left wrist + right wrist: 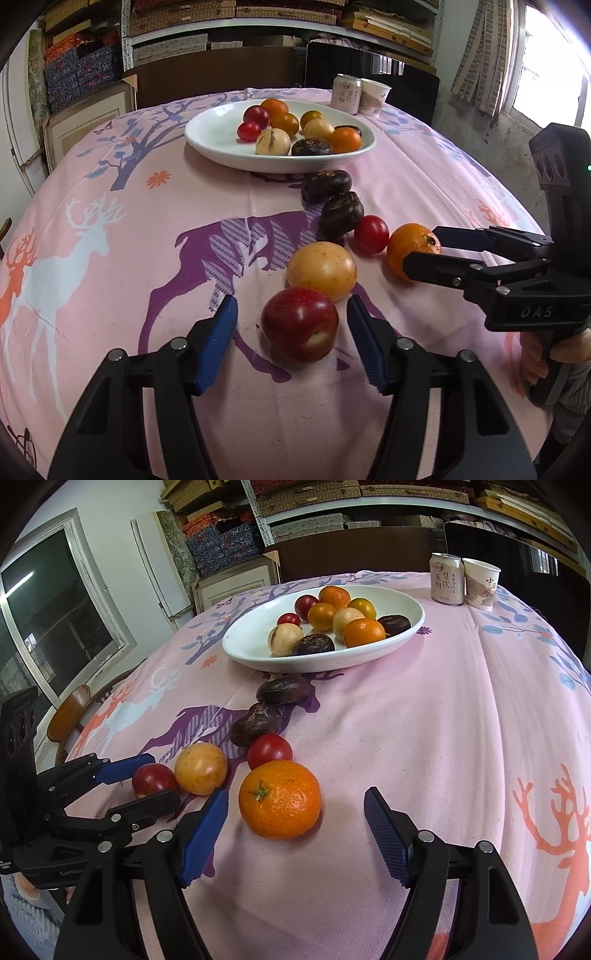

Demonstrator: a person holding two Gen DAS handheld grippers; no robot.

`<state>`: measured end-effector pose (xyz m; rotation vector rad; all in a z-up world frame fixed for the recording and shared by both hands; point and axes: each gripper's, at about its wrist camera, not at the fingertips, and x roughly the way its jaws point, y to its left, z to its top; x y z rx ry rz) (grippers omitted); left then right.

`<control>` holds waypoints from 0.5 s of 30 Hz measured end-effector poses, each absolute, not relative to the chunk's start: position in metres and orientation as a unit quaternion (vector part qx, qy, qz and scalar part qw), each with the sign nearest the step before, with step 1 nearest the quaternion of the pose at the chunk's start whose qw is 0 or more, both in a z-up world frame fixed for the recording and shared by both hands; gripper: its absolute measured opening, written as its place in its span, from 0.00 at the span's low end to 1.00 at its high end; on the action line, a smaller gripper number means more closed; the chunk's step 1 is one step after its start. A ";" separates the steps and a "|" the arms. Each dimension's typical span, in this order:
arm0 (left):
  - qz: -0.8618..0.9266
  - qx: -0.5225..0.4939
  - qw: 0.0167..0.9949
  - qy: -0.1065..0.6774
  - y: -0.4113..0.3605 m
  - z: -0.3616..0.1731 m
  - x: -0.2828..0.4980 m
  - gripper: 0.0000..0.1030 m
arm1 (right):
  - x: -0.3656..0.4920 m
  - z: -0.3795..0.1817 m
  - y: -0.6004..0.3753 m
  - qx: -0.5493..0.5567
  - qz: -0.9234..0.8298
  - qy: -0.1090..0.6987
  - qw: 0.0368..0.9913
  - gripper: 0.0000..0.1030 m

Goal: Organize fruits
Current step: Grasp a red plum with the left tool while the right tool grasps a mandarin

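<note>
Red plum [300,325]: sat between the spread left gripper [291,321] fingers.
Orange [280,799]: lay between the spread right gripper [295,808] fingers.

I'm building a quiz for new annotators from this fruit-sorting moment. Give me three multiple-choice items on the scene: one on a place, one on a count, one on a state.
1. Where does the drink can stand?
A. On the white plate
B. On the tablecloth, beside the paper cup
C. Between the left gripper's fingers

2. How many fruits lie loose on the tablecloth, off the white plate?
A. Three
B. Six
C. Nine

3. How is the left gripper set?
A. Open, fingers either side of the red apple
C. Shut on the orange
B. Shut, holding nothing

Answers:
1. B: can and cup sit side by side beyond the plate.
2. B: red apple, yellow fruit, orange, small red fruit and two dark fruits trail from the plate.
3. A: gaps show between both blue pads and the apple.
</note>
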<state>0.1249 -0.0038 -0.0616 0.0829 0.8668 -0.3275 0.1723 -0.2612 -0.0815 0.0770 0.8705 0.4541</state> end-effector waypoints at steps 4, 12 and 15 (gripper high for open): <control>-0.170 0.046 0.887 0.427 -0.009 -0.065 0.126 0.50 | 0.170 -0.081 -0.257 0.031 0.224 0.415 0.881 0.75; -0.173 0.044 0.887 0.427 -0.010 -0.065 0.126 0.46 | 0.171 -0.082 -0.255 0.038 0.237 0.418 0.876 0.45; -0.172 0.038 0.889 0.423 -0.007 -0.063 0.126 0.39 | 0.171 -0.082 -0.256 0.040 0.240 0.415 0.876 0.45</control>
